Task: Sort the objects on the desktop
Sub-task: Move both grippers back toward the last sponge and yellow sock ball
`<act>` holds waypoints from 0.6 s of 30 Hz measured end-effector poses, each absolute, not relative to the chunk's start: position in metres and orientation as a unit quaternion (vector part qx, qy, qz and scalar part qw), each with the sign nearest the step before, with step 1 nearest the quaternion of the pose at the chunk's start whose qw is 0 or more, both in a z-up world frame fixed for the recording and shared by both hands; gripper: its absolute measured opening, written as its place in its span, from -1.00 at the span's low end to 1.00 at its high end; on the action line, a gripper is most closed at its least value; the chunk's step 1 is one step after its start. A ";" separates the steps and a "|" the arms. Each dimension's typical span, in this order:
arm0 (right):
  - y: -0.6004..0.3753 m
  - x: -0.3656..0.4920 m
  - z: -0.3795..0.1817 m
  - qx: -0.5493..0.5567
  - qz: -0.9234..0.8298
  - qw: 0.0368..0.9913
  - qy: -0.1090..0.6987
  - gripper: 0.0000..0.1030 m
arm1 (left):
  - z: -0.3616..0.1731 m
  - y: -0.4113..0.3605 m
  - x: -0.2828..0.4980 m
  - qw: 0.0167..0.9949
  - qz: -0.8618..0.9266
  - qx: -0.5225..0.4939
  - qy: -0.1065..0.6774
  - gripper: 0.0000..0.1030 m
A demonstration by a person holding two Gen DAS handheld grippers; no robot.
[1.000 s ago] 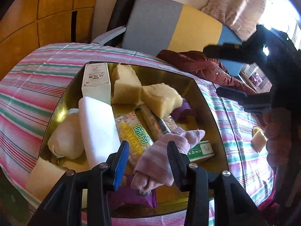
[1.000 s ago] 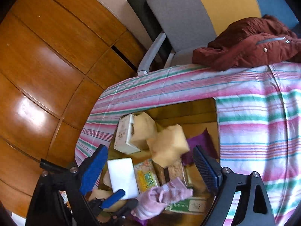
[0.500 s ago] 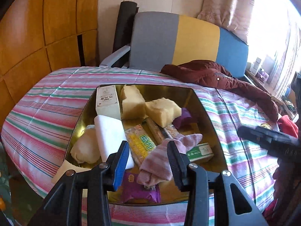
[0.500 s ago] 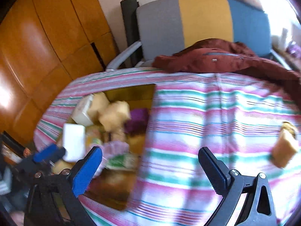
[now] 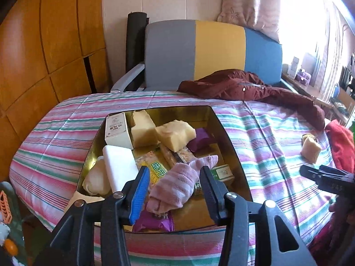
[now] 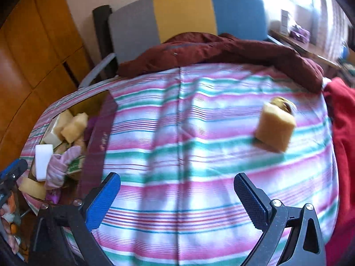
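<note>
Opening around the pink sock (image 5: 177,185) lying in the gold tray (image 5: 230,146), the left tool (image 5: 174,190) is releasing it, while the wide-open, empty right tool (image 6: 177,197) is probably needing to reach the yellow sponge (image 6: 275,130) resting alone on the striped worktop (image 6: 177,133).

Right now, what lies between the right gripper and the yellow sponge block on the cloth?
Only bare striped cloth between the right gripper and the sponge block, in the right wrist view.

Before my jaws: one gold tray (image 5: 224,133); two yellow sponges (image 5: 175,134) inside, a third (image 6: 274,127) on the bench; one pink sock (image 5: 177,184); two white boxes (image 5: 116,130).
</note>
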State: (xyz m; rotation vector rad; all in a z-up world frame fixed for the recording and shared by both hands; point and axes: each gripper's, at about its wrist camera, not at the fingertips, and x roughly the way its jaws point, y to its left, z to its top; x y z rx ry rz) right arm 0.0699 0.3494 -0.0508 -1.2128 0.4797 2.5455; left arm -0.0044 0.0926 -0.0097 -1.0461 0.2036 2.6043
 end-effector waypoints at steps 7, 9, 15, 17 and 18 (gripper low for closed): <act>0.371 0.087 -0.057 -0.431 0.868 0.167 0.181 0.99 | -0.013 0.106 0.002 0.170 0.908 -0.372 0.089 -0.08; 0.378 0.092 -0.058 -0.433 0.865 0.173 0.188 0.99 | -0.013 0.110 0.004 0.175 0.908 -0.368 0.095 -0.08; 0.401 0.102 -0.058 -0.430 0.856 0.198 0.208 0.99 | -0.012 0.120 0.009 0.194 0.907 -0.360 0.103 -0.08; 0.406 0.105 -0.059 -0.430 0.854 0.205 0.209 0.99 | -0.012 0.123 0.010 0.200 0.905 -0.359 0.107 -0.08; 0.409 0.105 -0.059 -0.432 0.852 0.210 0.209 0.99 | -0.012 0.125 0.009 0.203 0.905 -0.359 0.108 -0.08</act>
